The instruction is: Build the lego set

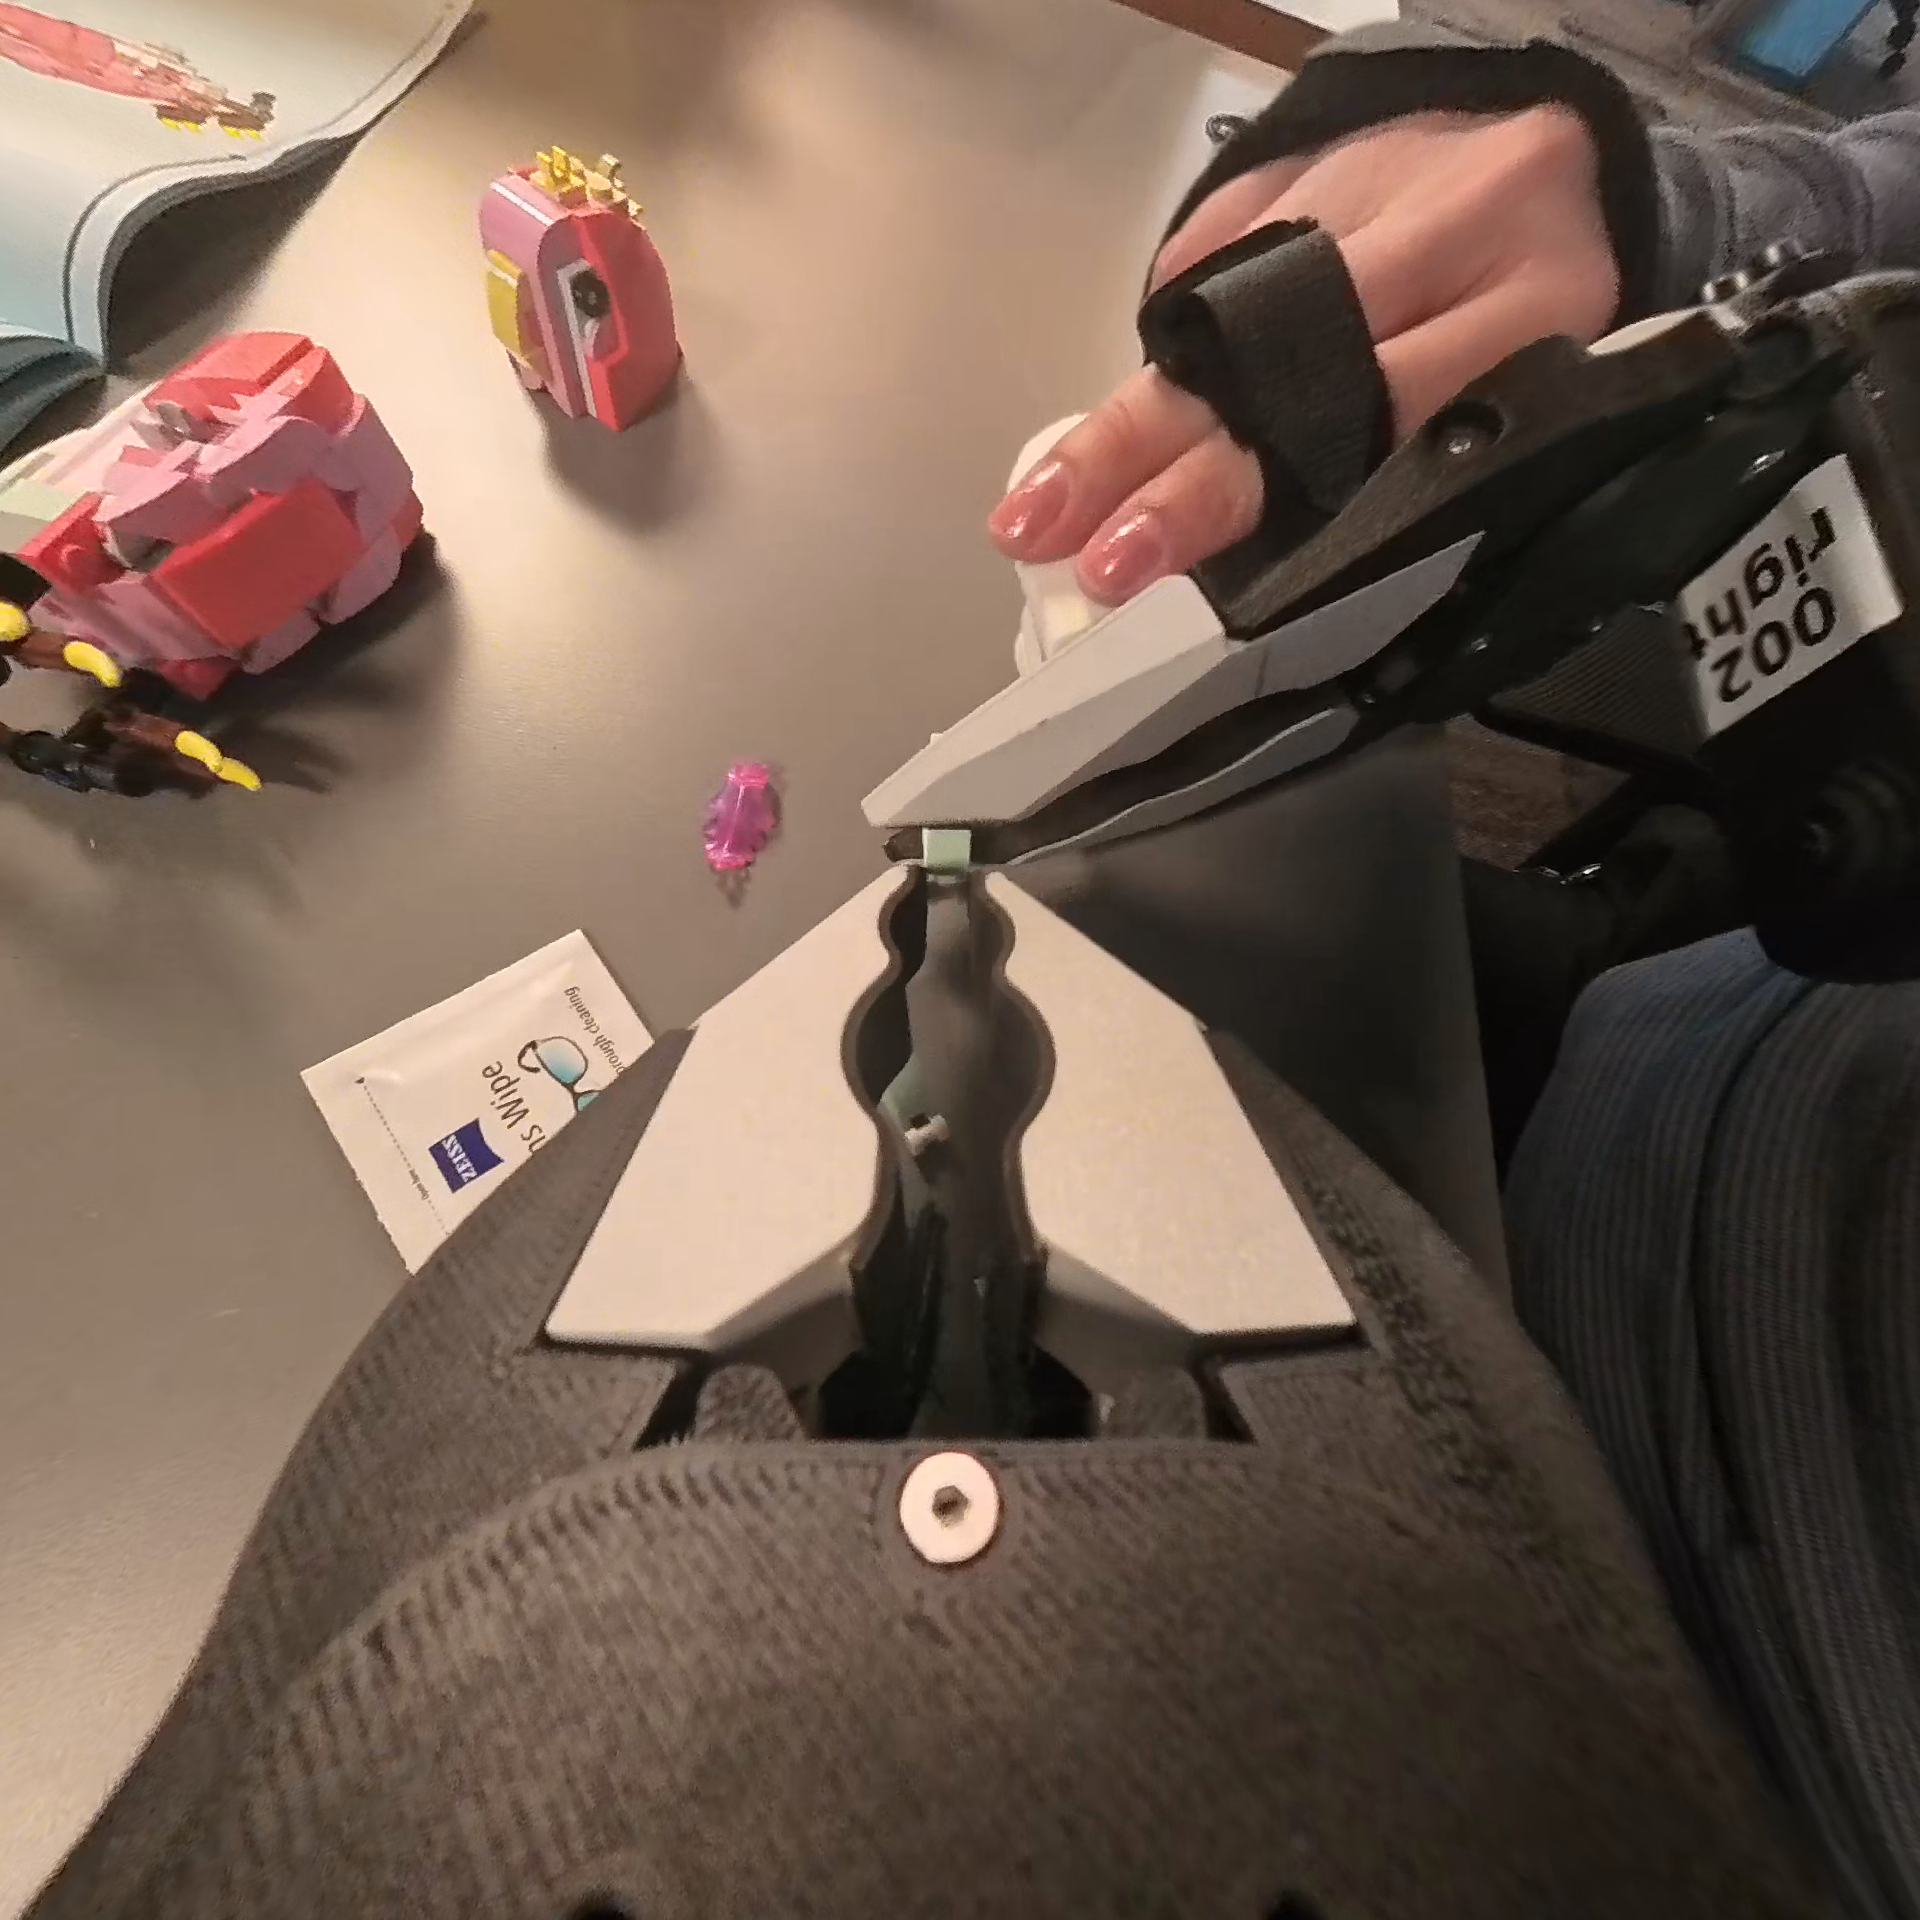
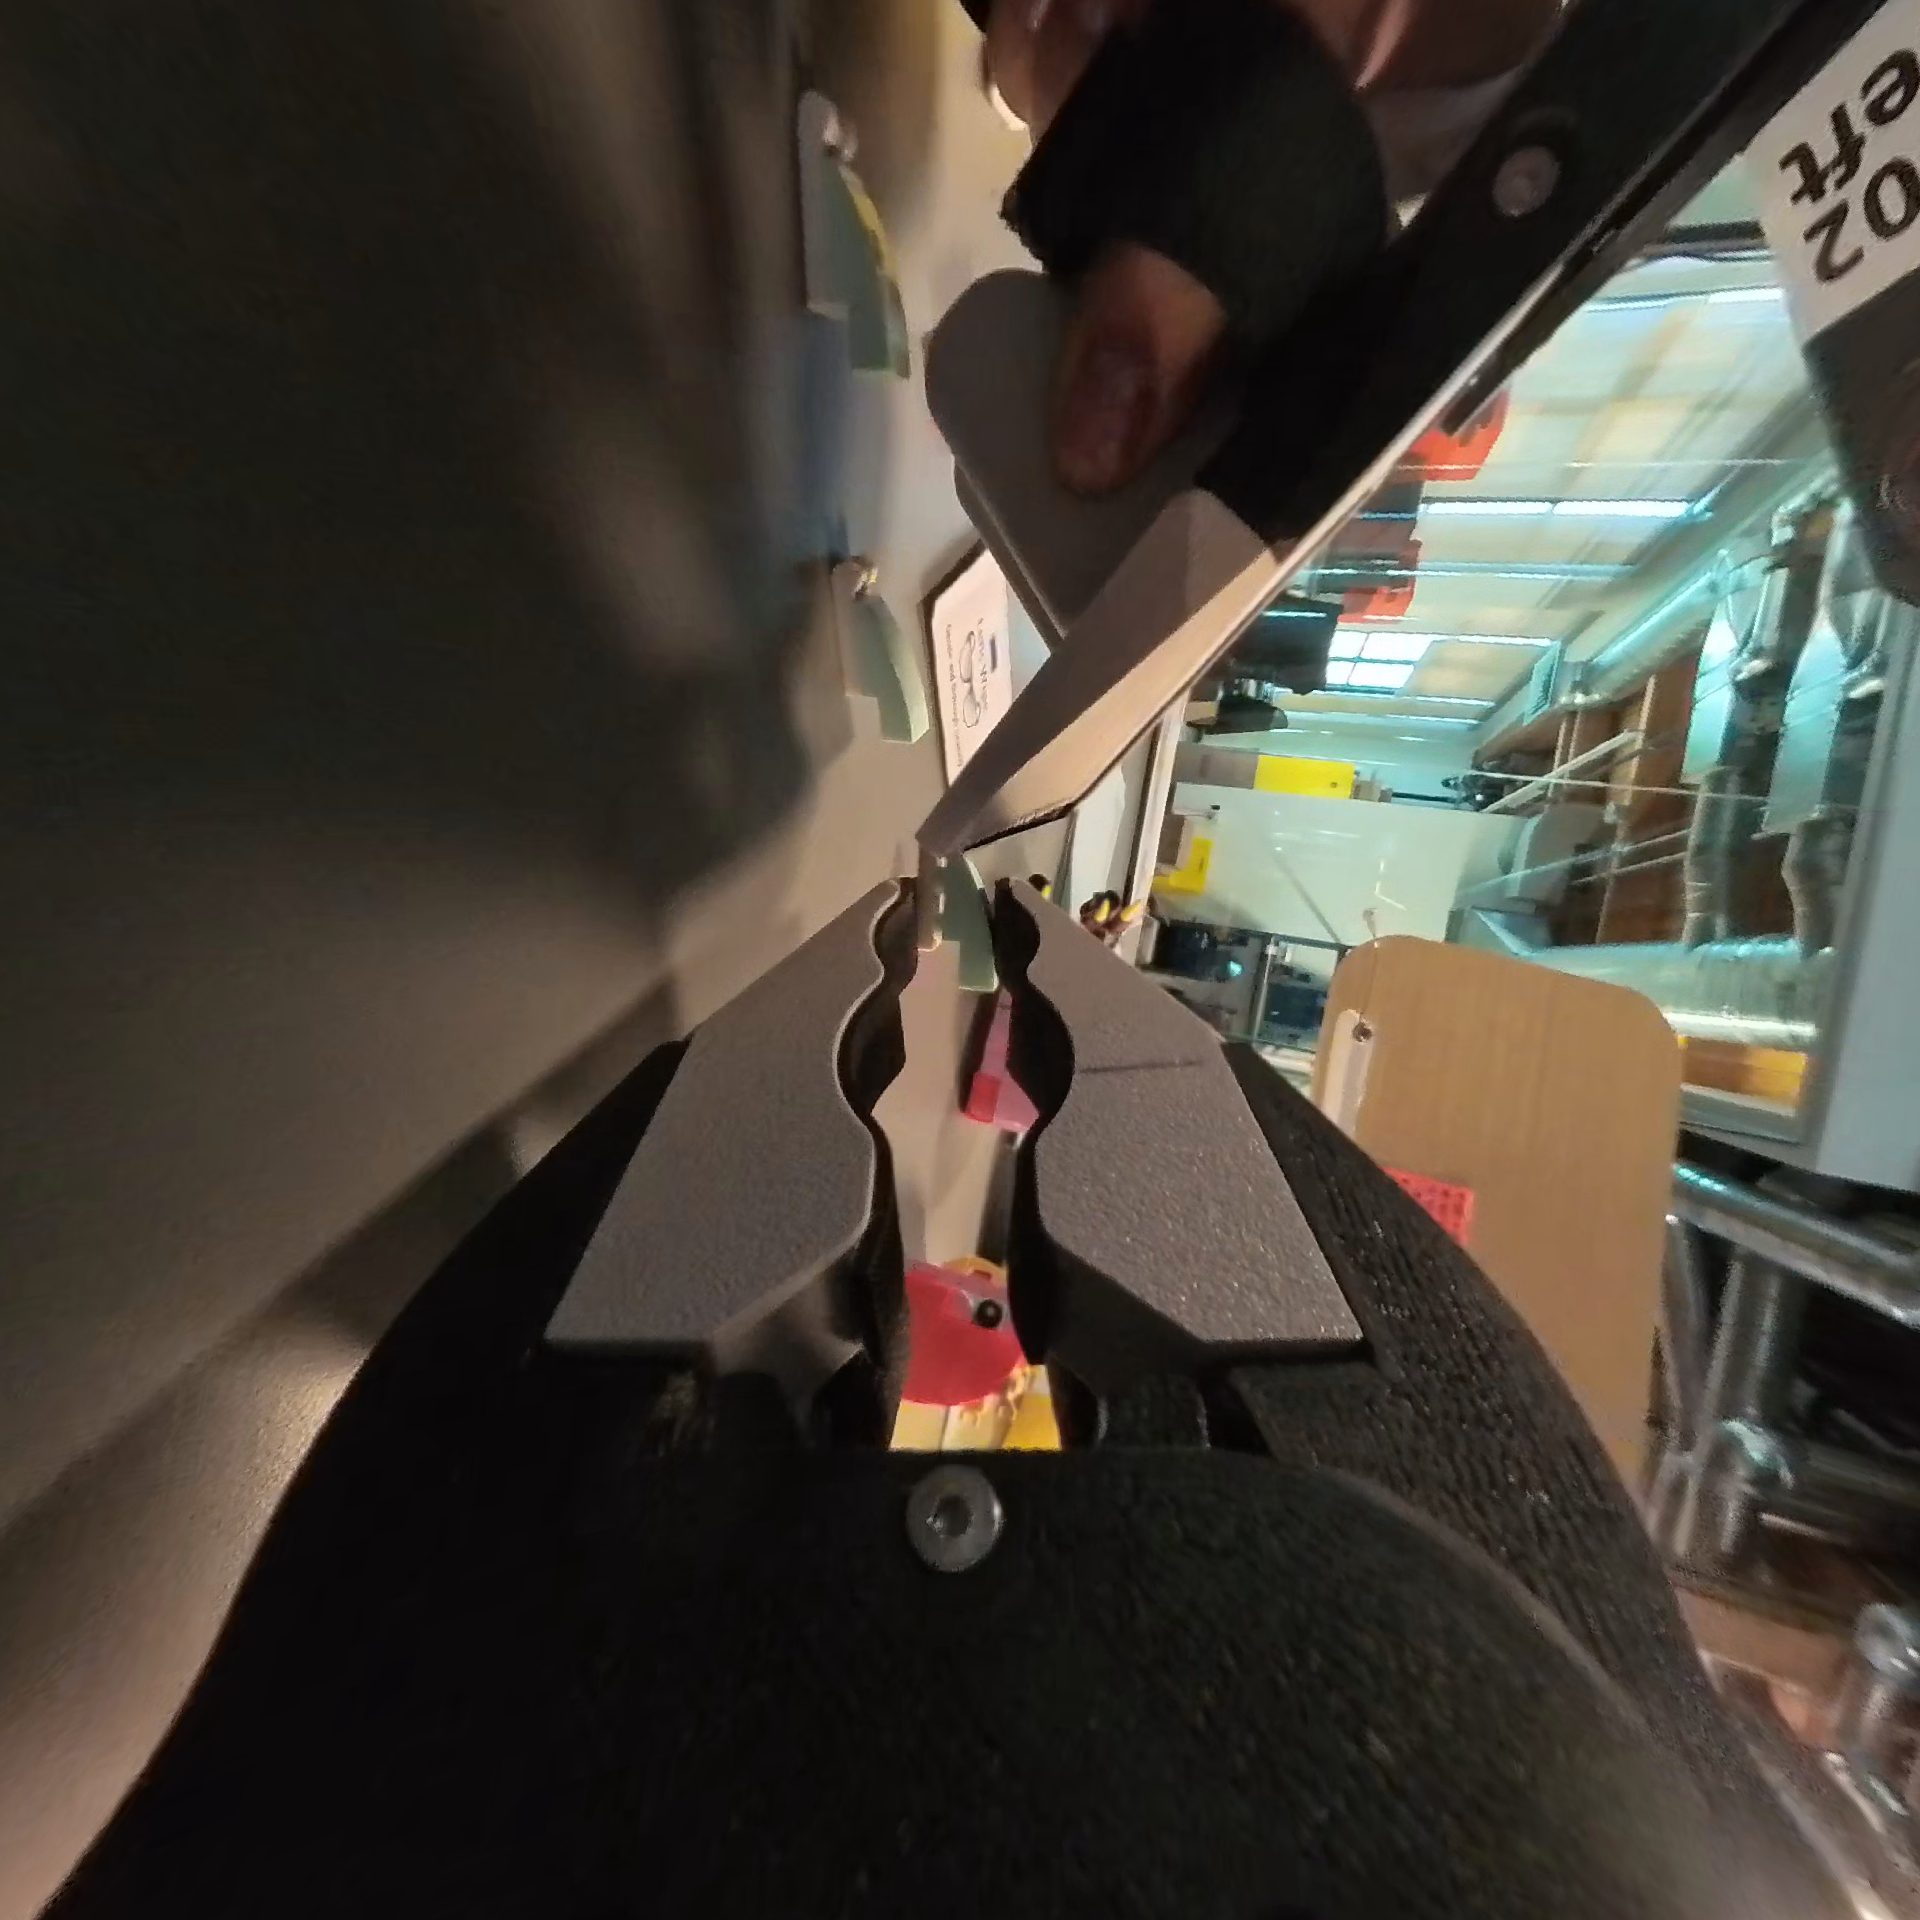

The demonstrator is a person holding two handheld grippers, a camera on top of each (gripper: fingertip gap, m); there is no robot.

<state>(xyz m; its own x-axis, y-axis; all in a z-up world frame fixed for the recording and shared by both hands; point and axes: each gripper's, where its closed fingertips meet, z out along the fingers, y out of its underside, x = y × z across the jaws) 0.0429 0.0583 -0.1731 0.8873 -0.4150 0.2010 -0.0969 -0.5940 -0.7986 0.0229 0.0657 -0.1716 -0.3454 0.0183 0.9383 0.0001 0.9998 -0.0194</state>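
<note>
A: Item one, left gripper (image 1: pixel 940 883). State?

B: Closed on a pale green piece (image 1: pixel 943 847), a small flat brick part. Its long axis runs along the left fingers, out of the tips toward the centre of the left wrist view. The protruding end sits just above the tips.

A: Item two, right gripper (image 2: pixel 951 894)?

B: It enters the left wrist view from the right edge, fingers slanting down toward centre. Its tips are clamped across the same pale green piece, one finger above and one below the protruding end. In the right wrist view the piece stands between the fingertips at centre, with the left gripper's tip coming down on it from the upper right.

A: So both hold it?

B: Both grip it, tip to tip, roughly crosswise to each other. Neither is nearer; the piece is shared, above the table (image 1: pixel 883 260).

A: Surroundings?

B: Pink translucent piece (image 1: pixel 740 821) on the table, just left of the meeting tips. White wipe sachet (image 1: pixel 457 1091) lower left. Pink and red brick head (image 1: pixel 577 296) upper centre. Larger red and pink brick body (image 1: pixel 218 520) at left edge. Open booklet (image 1: pixel 156 114) upper left.
</note>
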